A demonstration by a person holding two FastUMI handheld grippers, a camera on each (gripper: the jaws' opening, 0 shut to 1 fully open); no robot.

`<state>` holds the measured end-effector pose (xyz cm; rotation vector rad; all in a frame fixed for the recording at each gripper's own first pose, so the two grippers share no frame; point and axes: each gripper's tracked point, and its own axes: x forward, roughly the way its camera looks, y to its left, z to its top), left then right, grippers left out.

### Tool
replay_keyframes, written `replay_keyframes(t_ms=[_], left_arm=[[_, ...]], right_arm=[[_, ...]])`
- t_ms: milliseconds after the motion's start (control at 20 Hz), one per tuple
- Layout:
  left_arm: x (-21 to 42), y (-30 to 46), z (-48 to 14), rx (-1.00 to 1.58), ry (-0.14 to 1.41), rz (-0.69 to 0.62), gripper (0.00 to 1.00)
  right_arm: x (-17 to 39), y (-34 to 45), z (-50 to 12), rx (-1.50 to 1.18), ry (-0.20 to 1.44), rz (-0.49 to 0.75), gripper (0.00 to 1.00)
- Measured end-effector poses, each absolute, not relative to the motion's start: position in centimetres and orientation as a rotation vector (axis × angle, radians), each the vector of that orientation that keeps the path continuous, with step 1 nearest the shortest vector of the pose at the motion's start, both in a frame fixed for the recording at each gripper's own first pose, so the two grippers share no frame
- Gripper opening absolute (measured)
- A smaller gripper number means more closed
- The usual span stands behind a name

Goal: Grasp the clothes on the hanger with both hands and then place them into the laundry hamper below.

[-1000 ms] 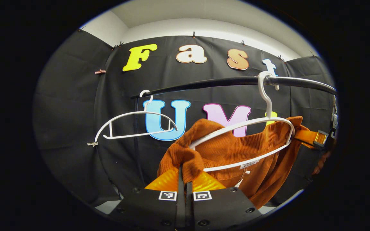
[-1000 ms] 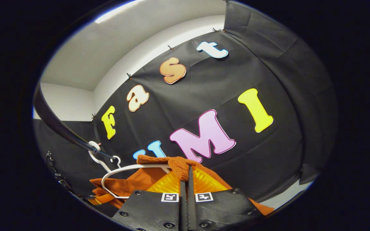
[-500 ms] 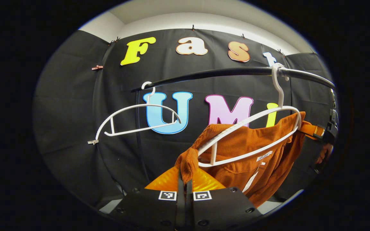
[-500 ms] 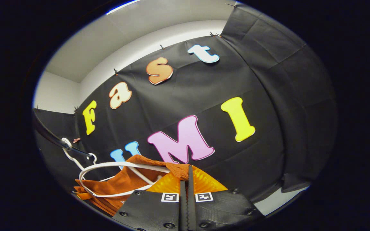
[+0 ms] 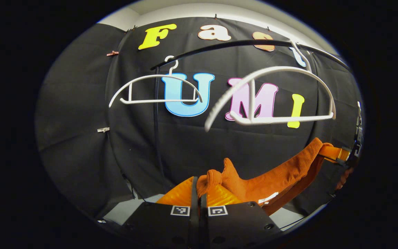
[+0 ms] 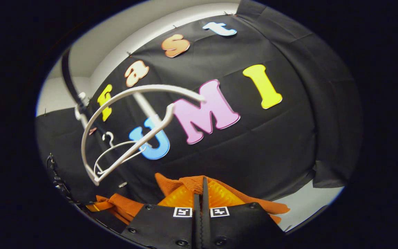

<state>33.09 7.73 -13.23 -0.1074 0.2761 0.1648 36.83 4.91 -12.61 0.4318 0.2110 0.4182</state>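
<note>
- The rust-orange ribbed knit garment (image 5: 271, 180) sags in a band below the bare white plastic hanger (image 5: 271, 93) (blurred) on the black rail (image 5: 219, 46).
- The left gripper (image 5: 199, 188) pinches one bunched end.
- The right gripper (image 6: 202, 188) pinches the other.

Left claw (image 5: 197, 188) points forward, both fingers clamped tight on a fold of the orange garment (image 5: 275, 180). Right claw (image 6: 201, 188) is pinched just as hard on the other end of it, and shows far right in the left gripper view, hand behind it.
</note>
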Motion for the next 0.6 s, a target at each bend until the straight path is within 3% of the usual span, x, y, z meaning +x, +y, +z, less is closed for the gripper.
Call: replay_keyframes(t_ms=[100,150,600], left_arm=[[32.2,6.6,-14.3,-0.097,0.277,0.148,0.04],[31.7,6.0,-14.7,-0.098,0.277,0.137,0.04],[30.8,-1.9,-17.3,-0.112,0.278,-0.016,0.05]], right_arm=[[34.1,6.7,-13.9,0.397,0.242,0.471,0.09],[33.0,7.5,-14.5,0.395,0.254,0.488,0.04],[27.9,12.2,-18.2,0.371,0.36,0.583,0.04]])
